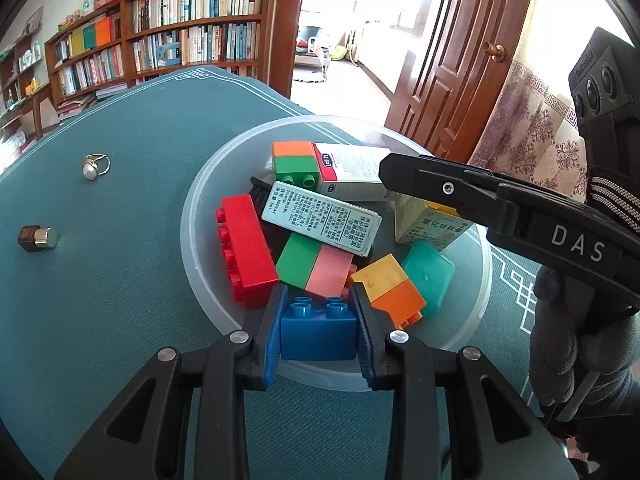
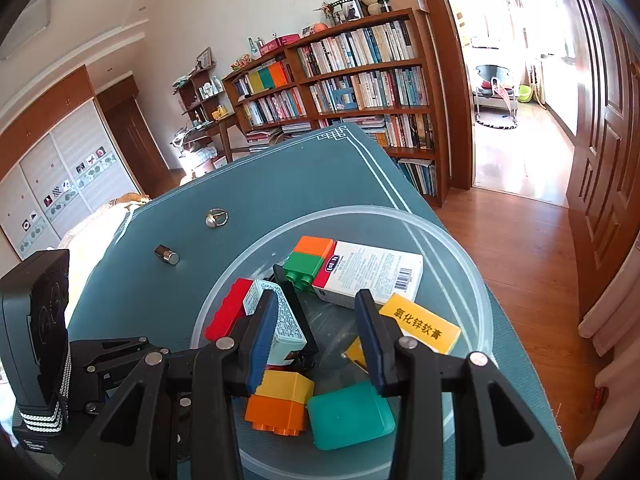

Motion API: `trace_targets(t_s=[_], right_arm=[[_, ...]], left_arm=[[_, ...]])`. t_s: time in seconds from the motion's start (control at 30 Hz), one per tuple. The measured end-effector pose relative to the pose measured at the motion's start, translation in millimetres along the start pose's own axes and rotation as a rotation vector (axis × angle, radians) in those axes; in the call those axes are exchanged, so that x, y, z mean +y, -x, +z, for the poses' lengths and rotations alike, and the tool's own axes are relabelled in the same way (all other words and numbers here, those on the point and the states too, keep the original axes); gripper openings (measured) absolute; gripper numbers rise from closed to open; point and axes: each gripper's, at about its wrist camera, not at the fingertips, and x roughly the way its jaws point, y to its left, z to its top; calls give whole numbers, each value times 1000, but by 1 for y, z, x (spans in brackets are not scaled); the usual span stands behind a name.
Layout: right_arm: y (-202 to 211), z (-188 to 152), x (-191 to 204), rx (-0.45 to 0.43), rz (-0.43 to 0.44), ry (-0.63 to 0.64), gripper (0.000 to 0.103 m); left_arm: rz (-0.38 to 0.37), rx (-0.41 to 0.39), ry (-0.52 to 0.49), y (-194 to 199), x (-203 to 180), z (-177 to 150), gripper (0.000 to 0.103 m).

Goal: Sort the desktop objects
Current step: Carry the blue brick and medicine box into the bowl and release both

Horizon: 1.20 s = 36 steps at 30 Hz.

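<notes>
The left claw (image 1: 318, 334) is closed on a blue plastic building brick (image 1: 318, 330), pads pressing its two sides, just over the near rim of the round translucent plastic bowl (image 1: 192, 216). The right claw (image 2: 316, 334) stands partly open and empty above the bowl's middle, over a pale blue printed carton (image 2: 280, 320). Risk: letting go here could drop the brick onto the rim and tip it onto the tabletop (image 1: 120, 288). Beyond the left claw, the pile of bricks and cartons leaves little flat room, so it may also bounce off the red brick (image 1: 246, 250).
</notes>
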Motion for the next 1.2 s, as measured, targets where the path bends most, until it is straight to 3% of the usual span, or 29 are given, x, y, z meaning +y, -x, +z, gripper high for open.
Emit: trace_targets(t_s=[0.3,0.37,0.5,0.73,0.9,1.03,1.13,1.2], right_arm=[[4,-1,-2,-7,-1,-7,44],[5,-1,-2,-5,1,-12,46],[6,-1,-2,-6,14,-20,53],[9,-1,3,-13,17,-12,64],[6,1,6,-4,18,-17,68],[2,0,14,9,29,-3,70],[0,1,21,14,40,9,72],[0,2,26,13,48,18,73]], left_arm=[[-122,-48,68,10,6,1,36],[-118,-75,62,15,5,2,43],[-102,-96,65,21,9,5,44],[-33,-103,129,25,35,5,44],[127,-58,207,18,68,3,44],[148,-53,285,18,96,1,45],[178,-62,314,22,109,-1,59],[196,-68,332,25,119,-2,60]])
